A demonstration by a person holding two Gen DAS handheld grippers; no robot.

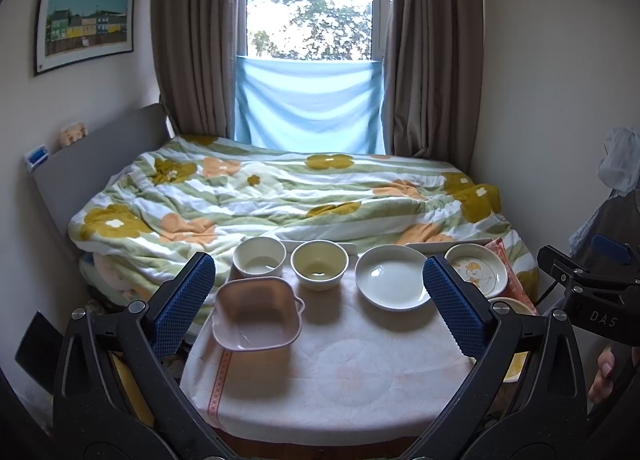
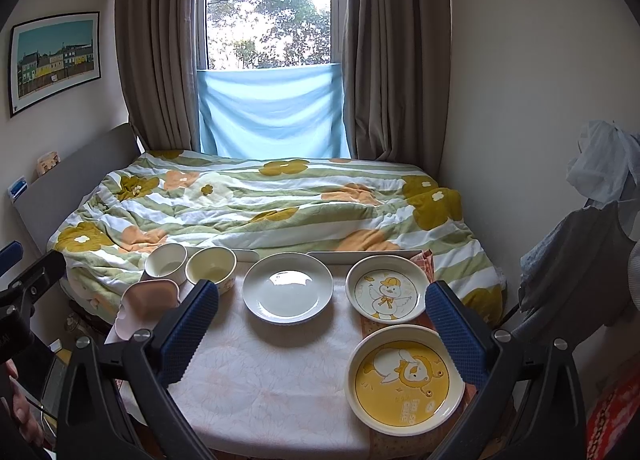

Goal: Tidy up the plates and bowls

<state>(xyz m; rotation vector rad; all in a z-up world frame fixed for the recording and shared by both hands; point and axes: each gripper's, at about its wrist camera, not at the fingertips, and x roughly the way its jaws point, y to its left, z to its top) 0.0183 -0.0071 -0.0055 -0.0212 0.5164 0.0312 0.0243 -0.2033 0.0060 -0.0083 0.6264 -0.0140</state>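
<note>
Bedside table [image 2: 256, 388] w/ cloth held three plates at 12–3 o'clock, bowls at 10–11; both grippers, left gripper [image 1: 318, 304] & right gripper [image 2: 322, 330], hovered w/ jaws apart, empty; best approach probably rim-on, low, stacking like w/ like.

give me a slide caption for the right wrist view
Open right gripper hovering over a cloth-covered table with three plates and three bowls, a yellow cartoon plate nearest, beside a bed.

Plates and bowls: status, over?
Left gripper and right gripper open, empty, above table. Three bowls left, three plates right, unstacked. Nothing in the way.
</note>
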